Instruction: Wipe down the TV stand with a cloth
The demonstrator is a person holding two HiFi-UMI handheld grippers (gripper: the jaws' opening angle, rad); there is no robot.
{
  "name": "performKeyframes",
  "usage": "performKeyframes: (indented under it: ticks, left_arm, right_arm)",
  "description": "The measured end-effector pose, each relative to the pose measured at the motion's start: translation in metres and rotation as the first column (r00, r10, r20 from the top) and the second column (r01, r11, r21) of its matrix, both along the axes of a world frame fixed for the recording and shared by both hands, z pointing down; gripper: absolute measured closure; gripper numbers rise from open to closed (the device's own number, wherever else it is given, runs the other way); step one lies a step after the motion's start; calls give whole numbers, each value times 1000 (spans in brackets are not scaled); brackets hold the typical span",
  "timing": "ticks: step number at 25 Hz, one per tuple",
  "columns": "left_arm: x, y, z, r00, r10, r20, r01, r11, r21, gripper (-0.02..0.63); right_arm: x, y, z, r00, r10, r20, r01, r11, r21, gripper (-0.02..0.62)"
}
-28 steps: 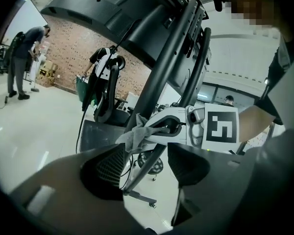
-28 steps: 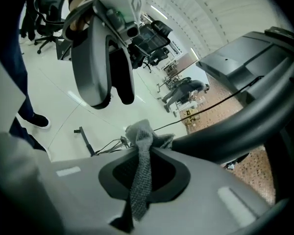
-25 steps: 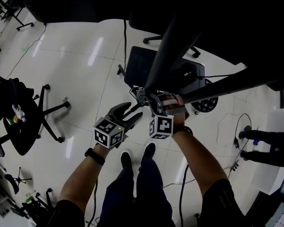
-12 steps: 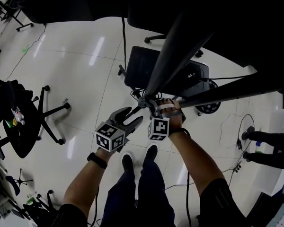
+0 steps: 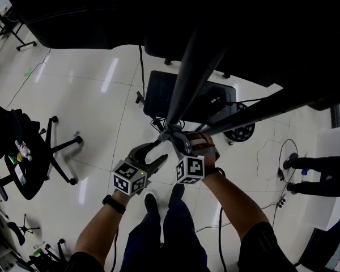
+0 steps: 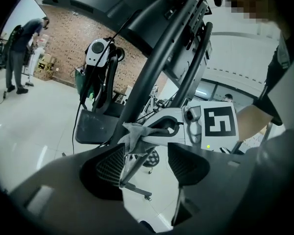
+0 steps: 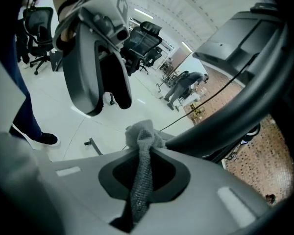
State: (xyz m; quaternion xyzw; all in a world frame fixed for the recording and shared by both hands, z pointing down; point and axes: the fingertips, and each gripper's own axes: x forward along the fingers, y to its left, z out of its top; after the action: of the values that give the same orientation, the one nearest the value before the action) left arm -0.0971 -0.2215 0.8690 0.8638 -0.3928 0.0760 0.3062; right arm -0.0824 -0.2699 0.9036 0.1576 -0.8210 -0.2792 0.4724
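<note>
The TV stand's black poles [image 5: 190, 78] slant down to its dark base plate [image 5: 164, 92] on the white floor. My right gripper [image 5: 174, 136] is shut on a grey cloth [image 5: 169, 134], and the cloth is pressed against the lower part of a pole. In the right gripper view the cloth [image 7: 142, 151] runs out between the jaws and bunches beside the pole [image 7: 225, 116]. My left gripper [image 5: 157, 153] hangs open just left of it, holding nothing. The left gripper view shows the cloth [image 6: 134, 136] on the pole [image 6: 161, 58], just beyond the open pads [image 6: 110, 165].
A black office chair [image 5: 39, 146] stands at the left. Cables [image 5: 272, 152] trail over the floor at the right, near a white cabinet [image 5: 334, 174] and another person's legs [image 5: 323, 164]. The operator's own shoes [image 5: 158, 194] are directly below the grippers.
The right gripper has slid the cloth a little down the pole towards me. The open left gripper has kept alongside it.
</note>
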Motion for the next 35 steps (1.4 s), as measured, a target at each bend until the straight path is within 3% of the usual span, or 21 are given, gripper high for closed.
performKeyframes:
  ticks: [6, 11, 20, 24, 35]
  left_arm:
    - [7, 18, -87, 999, 53, 12, -54, 993, 109, 308]
    - [24, 32, -172, 994, 111, 11, -110, 966, 233, 308]
    - [50, 52, -308, 981, 192, 11, -179, 893, 412, 308]
    - [65, 58, -361, 972, 231, 33, -218, 847, 485, 308]
    - [107, 50, -489, 970, 228, 80, -225, 731, 645, 307]
  right_arm:
    - [10, 26, -114, 991, 43, 126, -44, 999, 6, 580]
    - [26, 34, -217, 968, 112, 222, -122, 992, 28, 580]
    - [47, 51, -365, 955, 122, 271, -178, 965, 193, 580]
    - [61, 55, -425, 947, 115, 302, -194, 949, 250, 580]
    - [110, 47, -595, 937, 16, 348, -178, 881, 439, 580]
